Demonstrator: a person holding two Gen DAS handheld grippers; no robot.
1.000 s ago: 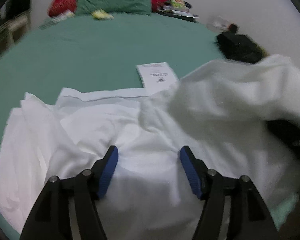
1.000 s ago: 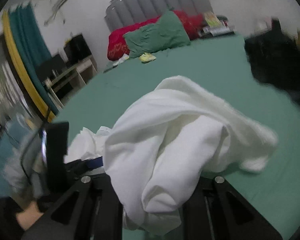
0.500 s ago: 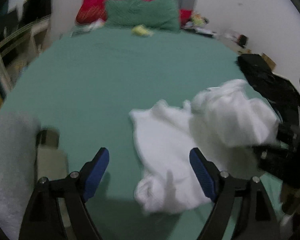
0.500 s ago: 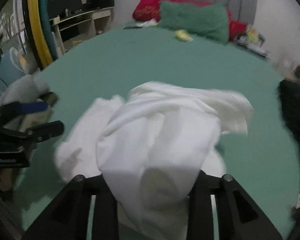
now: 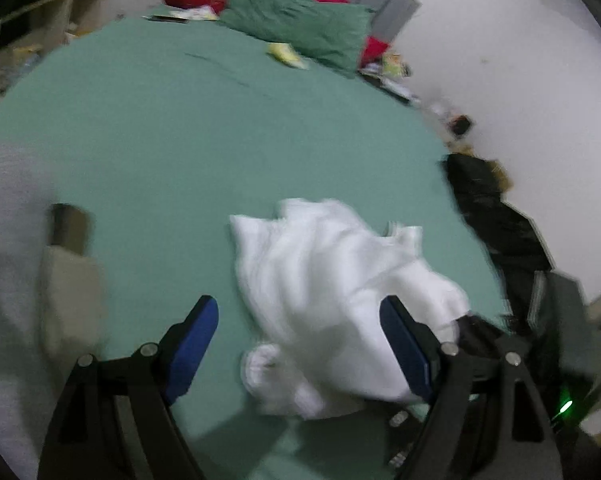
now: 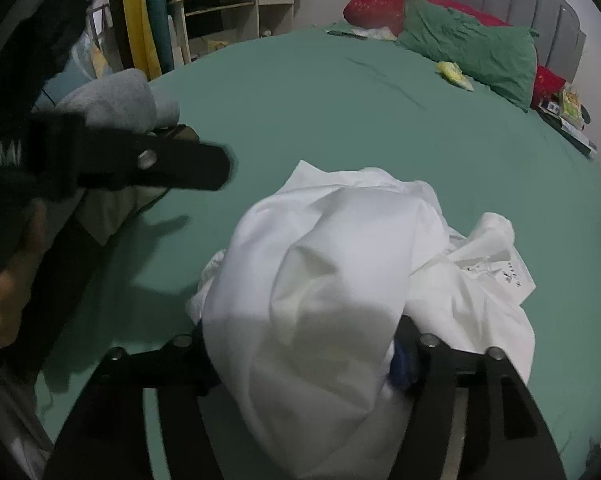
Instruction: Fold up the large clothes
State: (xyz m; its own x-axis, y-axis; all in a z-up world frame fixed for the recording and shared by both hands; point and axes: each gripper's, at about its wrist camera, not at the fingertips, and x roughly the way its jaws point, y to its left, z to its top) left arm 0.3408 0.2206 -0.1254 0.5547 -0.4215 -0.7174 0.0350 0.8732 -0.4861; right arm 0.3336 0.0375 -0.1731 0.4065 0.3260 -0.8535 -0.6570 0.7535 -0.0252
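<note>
A crumpled white garment (image 5: 332, 280) lies bunched on the green bed (image 5: 220, 140). My left gripper (image 5: 300, 344) is open and empty, raised above the bed, with the garment seen between its blue pads (image 5: 192, 340). It also shows in the right wrist view (image 6: 156, 164) at the left, held by a hand. In the right wrist view the white garment (image 6: 332, 280) drapes over my right gripper (image 6: 304, 360) and hides its fingertips. The jaws stand close around a thick bundle of the cloth.
A green pillow (image 6: 468, 44) and red pillows (image 6: 374, 10) lie at the headboard. A black clothing pile (image 5: 492, 216) sits at the bed's right edge. Grey folded cloth (image 6: 116, 100) lies at the left edge. Shelves (image 6: 224, 12) and a yellow-teal curtain (image 6: 144, 16) stand beyond.
My left gripper lifted off the white garment and pulled back to the left. My right gripper carried the bunched garment along, swinging to face the headboard.
</note>
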